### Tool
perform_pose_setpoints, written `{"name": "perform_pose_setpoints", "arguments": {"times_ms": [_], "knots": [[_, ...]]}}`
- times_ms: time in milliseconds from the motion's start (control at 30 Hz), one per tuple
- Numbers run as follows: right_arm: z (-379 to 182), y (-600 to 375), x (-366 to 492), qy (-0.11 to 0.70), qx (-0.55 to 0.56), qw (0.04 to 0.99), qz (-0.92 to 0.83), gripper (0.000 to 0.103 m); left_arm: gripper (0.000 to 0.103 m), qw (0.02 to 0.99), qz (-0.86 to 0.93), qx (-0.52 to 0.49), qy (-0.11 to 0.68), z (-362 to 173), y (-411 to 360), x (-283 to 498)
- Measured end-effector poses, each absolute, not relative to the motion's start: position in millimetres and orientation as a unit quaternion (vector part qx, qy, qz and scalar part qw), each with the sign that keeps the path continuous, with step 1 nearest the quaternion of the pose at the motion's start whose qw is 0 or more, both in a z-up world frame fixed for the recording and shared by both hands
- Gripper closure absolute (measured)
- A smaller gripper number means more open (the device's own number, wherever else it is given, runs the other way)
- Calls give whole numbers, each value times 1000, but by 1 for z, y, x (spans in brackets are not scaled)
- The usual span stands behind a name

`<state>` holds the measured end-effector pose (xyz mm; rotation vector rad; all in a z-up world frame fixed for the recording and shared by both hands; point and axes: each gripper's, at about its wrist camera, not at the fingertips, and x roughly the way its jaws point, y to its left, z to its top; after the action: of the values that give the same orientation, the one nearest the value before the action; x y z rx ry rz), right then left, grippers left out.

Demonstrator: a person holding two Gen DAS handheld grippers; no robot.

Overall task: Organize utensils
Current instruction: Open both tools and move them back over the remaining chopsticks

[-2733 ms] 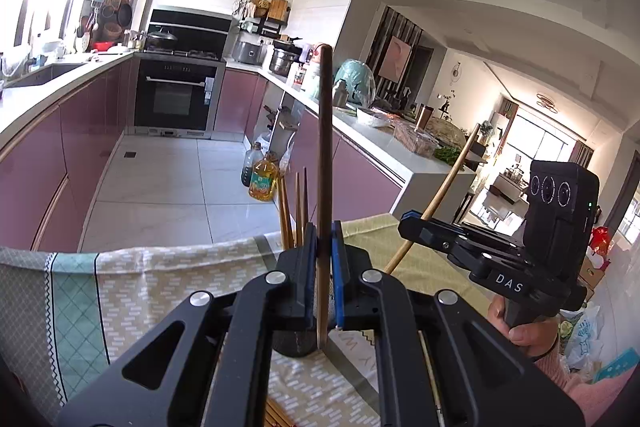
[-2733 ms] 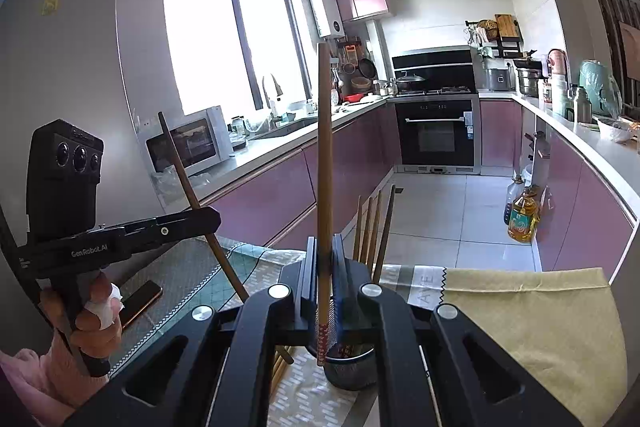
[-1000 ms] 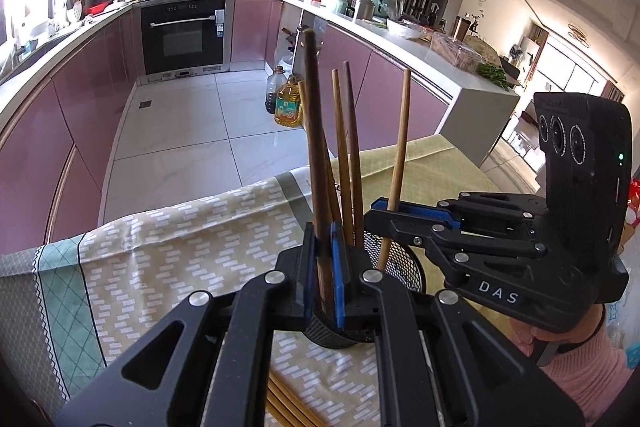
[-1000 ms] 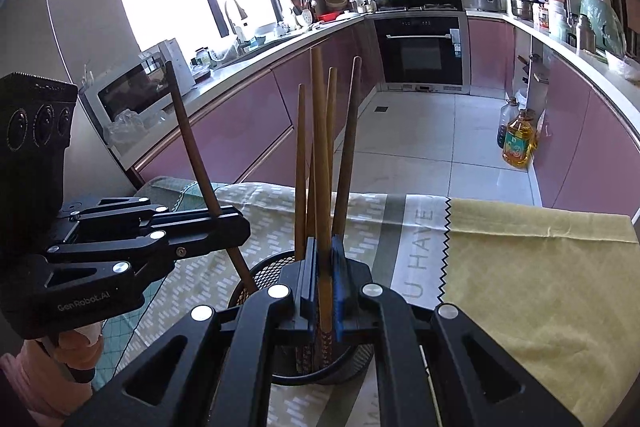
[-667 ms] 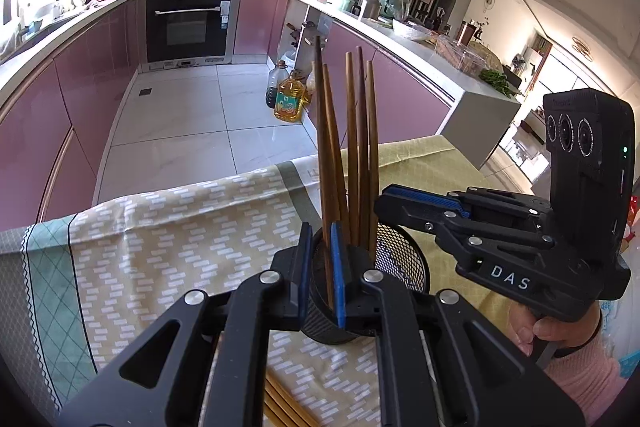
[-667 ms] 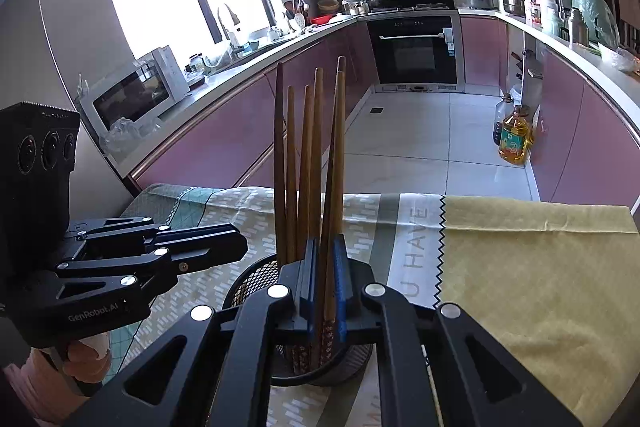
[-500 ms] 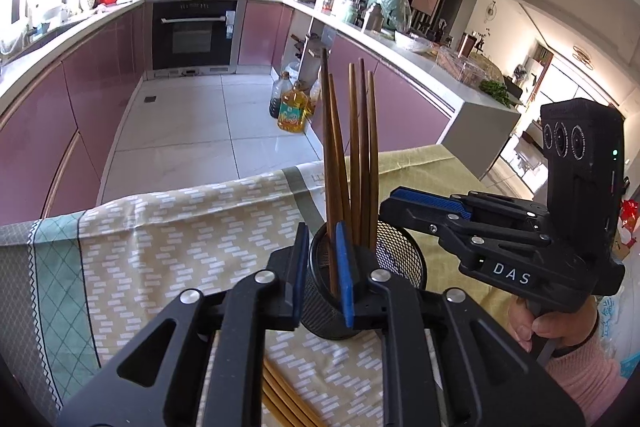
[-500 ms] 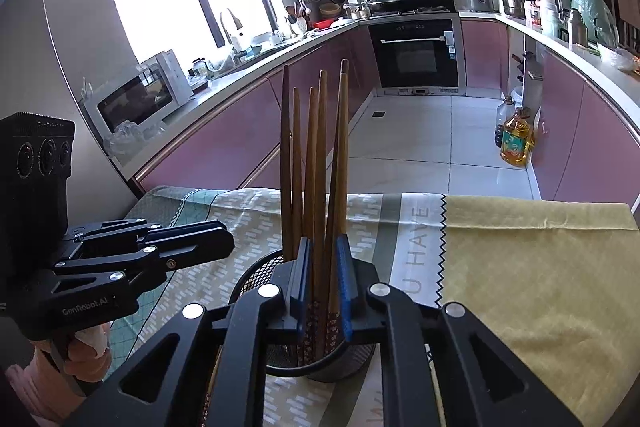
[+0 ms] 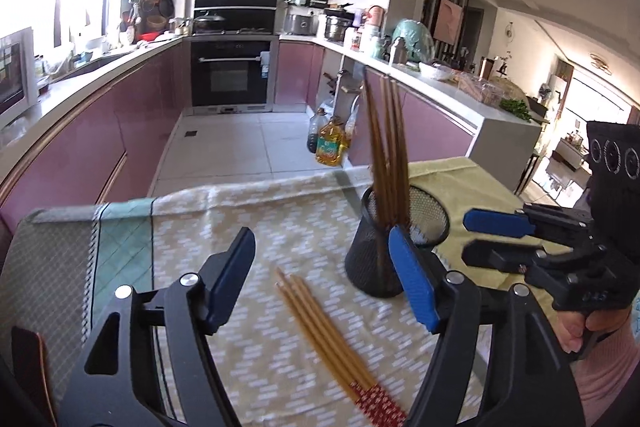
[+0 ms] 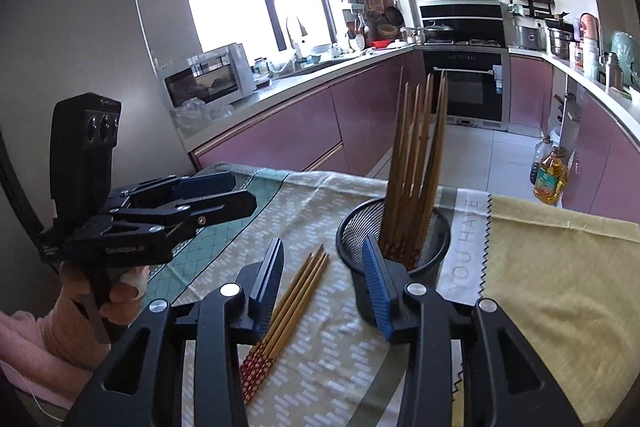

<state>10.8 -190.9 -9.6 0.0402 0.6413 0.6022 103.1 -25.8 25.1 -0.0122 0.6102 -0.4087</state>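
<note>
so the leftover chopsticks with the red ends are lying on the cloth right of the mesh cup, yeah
Not quite. The leftover chopsticks with the red ends do lie on the cloth, but left of the mesh cup, not right. Both the left wrist view and the right wrist view show it.

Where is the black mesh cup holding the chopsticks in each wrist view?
Left wrist view: the mesh cup stands right of centre, just beyond the right blue pad, with loose chopsticks lying to its left on the cloth.
Right wrist view: the mesh cup stands just right of centre, behind the right blue pad.
Shared landmark: the black oven at the far end of the kitchen.
</note>
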Motion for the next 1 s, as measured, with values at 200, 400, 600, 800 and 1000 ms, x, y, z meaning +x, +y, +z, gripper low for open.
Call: {"name": "perform_pose_setpoints", "arguments": {"times_ms": [200,400,600,800,1000], "knots": [[-53,-169,12,374,23,877,301,64,34,927,-171,2,333,-8,-12,92],[-81,-149,10,407,10,866,292,64,34,917,-160,-10,364,-33,-2,88],[-96,-138,7,424,3,860,285,64,34,908,-154,-15,389,-53,2,82],[-100,-130,7,429,-9,860,277,64,35,903,-145,-14,405,-65,4,81],[-102,-128,7,428,-17,862,270,65,35,900,-145,-11,411,-67,2,81]]}}
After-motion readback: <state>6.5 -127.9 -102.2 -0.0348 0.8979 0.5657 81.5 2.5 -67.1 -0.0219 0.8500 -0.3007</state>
